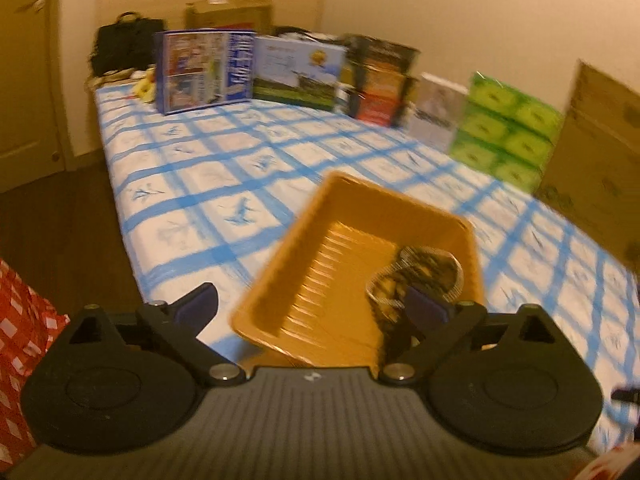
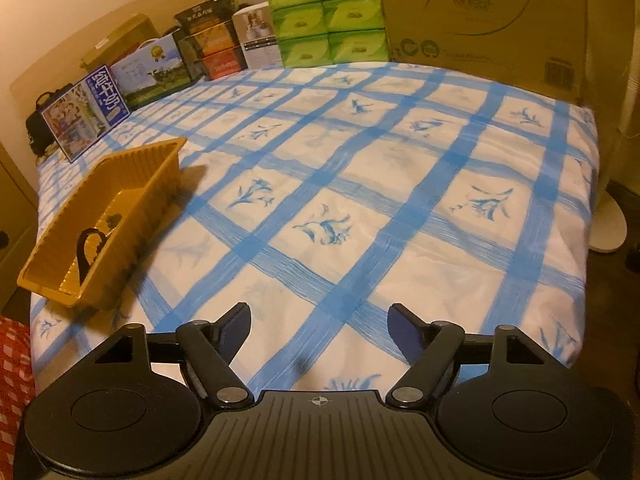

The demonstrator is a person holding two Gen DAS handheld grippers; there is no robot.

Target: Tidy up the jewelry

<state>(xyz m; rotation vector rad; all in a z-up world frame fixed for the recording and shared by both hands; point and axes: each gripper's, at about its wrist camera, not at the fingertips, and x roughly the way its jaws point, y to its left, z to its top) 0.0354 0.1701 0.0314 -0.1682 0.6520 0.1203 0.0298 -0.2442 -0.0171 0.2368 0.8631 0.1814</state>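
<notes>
- Left gripper [image 1: 312, 304]: black two-finger tool, jaws spread wide, nothing pinched; it hangs over the near end of the mustard-yellow ribbed plastic tray [image 1: 320, 248].
- Right gripper [image 2: 319, 320]: same build, jaws apart and empty, above bare bedsheet well to the right of the tray.
- Tray sits on the white bedsheet with blue grid and flower print [image 2: 360, 184], near its left edge.
- Dark beaded jewelry piece [image 1: 416, 276] lies inside the tray, against its right wall; detail blurred.
- Beyond the tray: row of printed boxes [image 1: 208, 70], green tissue packs [image 2: 328, 16], brown cardboard carton [image 2: 480, 12].
</notes>
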